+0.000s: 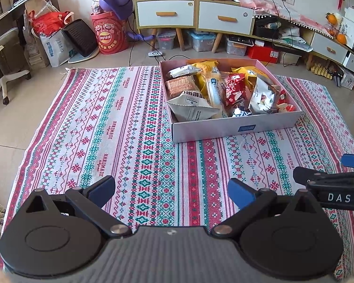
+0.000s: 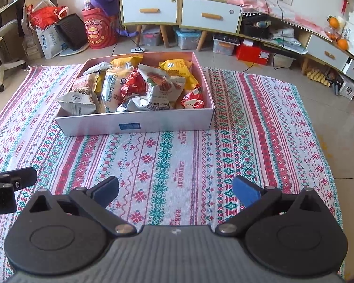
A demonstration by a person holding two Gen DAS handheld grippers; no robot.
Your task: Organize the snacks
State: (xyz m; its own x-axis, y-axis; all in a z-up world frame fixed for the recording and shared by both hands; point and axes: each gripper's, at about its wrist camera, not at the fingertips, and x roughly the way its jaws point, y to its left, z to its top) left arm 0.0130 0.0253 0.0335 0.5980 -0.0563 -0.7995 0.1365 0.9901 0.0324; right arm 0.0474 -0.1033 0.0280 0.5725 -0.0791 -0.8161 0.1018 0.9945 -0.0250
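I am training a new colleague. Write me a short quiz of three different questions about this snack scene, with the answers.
1. True or false: the left gripper holds a snack packet.
2. Where are the snacks?
A. scattered over the patterned cloth
B. inside the box
C. in the white drawers
3. Fill in: the white packet with the red picture stands ___ the red packet, seen from the right wrist.

Key:
1. False. Both the left gripper and the right gripper are open, with only cloth between the fingers.
2. B.
3. Right of; it partly overlaps it.
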